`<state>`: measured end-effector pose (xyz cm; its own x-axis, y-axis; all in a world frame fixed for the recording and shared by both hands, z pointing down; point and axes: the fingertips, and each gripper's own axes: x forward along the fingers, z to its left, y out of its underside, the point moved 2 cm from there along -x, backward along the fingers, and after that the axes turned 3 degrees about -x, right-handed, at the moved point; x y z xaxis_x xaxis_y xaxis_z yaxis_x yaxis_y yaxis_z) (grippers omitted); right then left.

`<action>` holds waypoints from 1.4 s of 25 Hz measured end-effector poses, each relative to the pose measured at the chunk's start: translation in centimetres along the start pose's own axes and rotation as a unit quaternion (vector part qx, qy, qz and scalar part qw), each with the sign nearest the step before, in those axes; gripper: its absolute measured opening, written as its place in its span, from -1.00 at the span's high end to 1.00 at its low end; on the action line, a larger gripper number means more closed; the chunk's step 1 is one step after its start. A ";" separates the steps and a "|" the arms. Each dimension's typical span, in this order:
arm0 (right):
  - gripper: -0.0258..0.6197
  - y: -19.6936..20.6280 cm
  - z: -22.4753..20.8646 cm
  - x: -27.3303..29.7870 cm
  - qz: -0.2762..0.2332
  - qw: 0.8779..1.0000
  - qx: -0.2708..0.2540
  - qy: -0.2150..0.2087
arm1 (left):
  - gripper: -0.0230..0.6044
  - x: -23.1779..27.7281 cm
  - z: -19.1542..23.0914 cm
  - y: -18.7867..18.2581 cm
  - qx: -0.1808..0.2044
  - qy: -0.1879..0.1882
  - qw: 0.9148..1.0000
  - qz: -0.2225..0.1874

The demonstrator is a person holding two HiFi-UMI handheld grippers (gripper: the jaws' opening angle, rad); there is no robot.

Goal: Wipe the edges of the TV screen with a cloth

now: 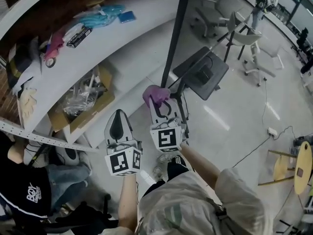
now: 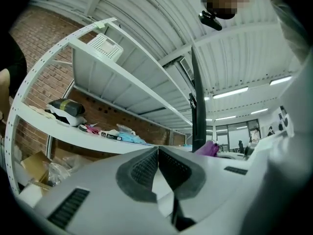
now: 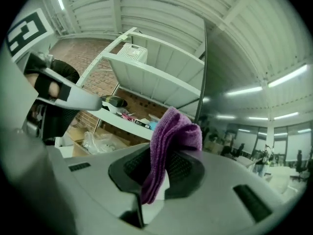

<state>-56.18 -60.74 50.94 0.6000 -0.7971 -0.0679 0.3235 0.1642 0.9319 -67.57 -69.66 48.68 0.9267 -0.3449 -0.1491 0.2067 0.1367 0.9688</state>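
While the right gripper clamps a bunched purple cloth tightly between its jaws, the cloth sits just beside the lower end of the TV screen, which appears from above as a thin dark edge; contact cannot be judged. The left gripper hangs near, on the left, jaws pressed together and empty. A cluttered white shelf stands further left.
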 end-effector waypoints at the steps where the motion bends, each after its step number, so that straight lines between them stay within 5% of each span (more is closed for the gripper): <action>1: 0.73 -0.6 -0.4 0.4 -0.001 1.000 0.006 0.007 | 0.88 0.1 0.1 -0.3 -0.002 0.000 1.000 -0.003; 4: 0.73 -2.4 -1.1 0.8 0.003 1.000 0.023 0.021 | 0.88 0.3 -0.2 -1.5 -0.002 0.006 1.000 -0.015; 12: 0.73 -9.4 -3.8 1.3 -0.047 0.997 -0.027 0.048 | 0.88 3.8 -1.2 -5.9 0.035 0.015 0.999 -0.024; 18: 0.73 -16.6 -6.7 0.5 -0.085 0.992 -0.070 0.061 | 0.88 6.5 -2.9 -11.7 0.050 0.039 0.996 -0.067; 28: 0.73 -30.9 -13.3 0.0 -0.192 0.980 -0.035 0.043 | 0.88 10.6 -9.0 -23.8 0.090 0.128 0.975 -0.156; 35: 0.73 -40.1 -17.1 -0.4 -0.229 0.968 -0.097 0.030 | 0.88 11.3 -12.7 -30.3 0.093 0.184 0.965 -0.164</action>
<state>-56.90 -57.07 7.48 0.4010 -0.7779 -0.4838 0.6936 -0.0871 0.7150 -59.40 -65.87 15.11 0.8772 0.0167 -0.4798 0.4787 -0.1048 0.8717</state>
